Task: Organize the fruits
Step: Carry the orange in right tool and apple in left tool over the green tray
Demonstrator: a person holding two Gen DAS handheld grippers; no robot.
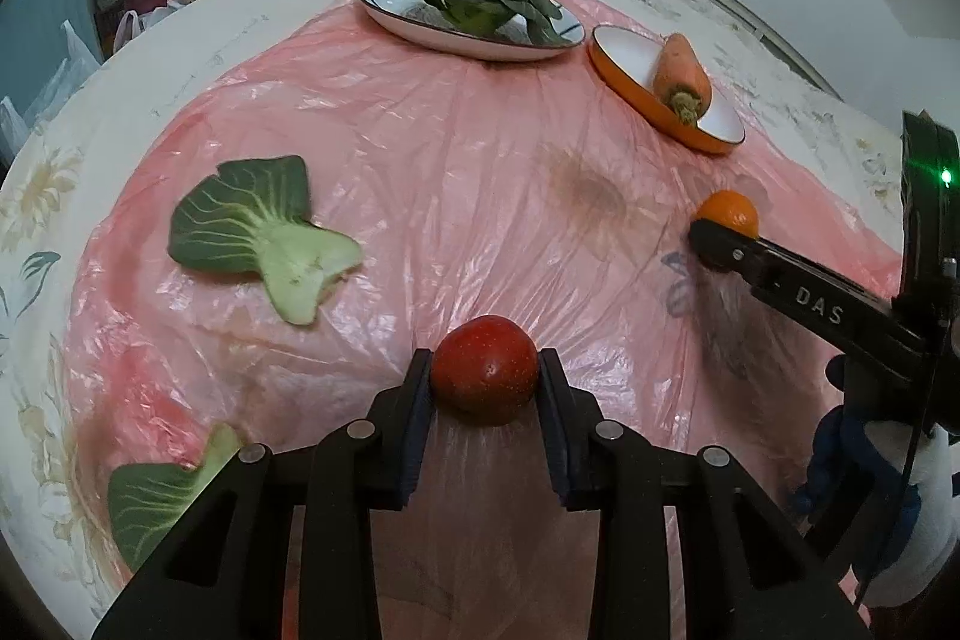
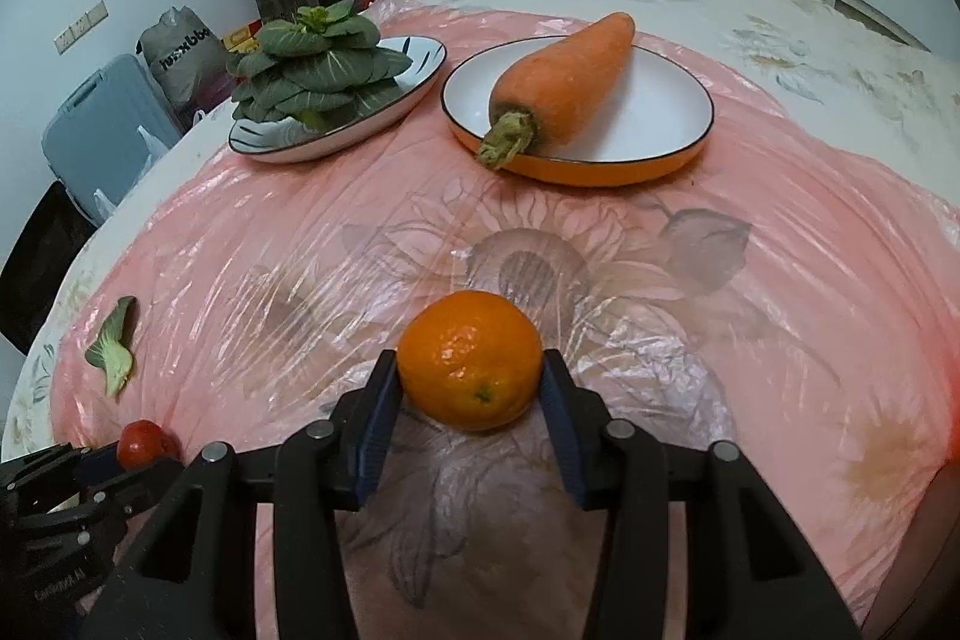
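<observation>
A small red fruit (image 1: 480,355) rests on the pink plastic sheet (image 1: 480,196), and my left gripper (image 1: 485,370) is shut on it, both pads pressing its sides. An orange (image 2: 470,355) lies on the same sheet with my right gripper (image 2: 470,367) shut on it, pads touching left and right. In the left wrist view the right gripper's finger (image 1: 720,241) hides the lower part of the orange (image 1: 729,208). The right wrist view shows the red fruit (image 2: 141,442) at the lower left, held in dark fingers (image 2: 96,463).
At the back, an oval plate (image 2: 288,151) holds stacked green leaves (image 2: 312,70). Beside it an orange-rimmed plate (image 2: 600,169) carries a carrot (image 2: 564,70). Two loose leaves (image 1: 252,220) (image 1: 150,502) lie on the left of the sheet. Bags and a suitcase (image 2: 102,124) stand beyond the table edge.
</observation>
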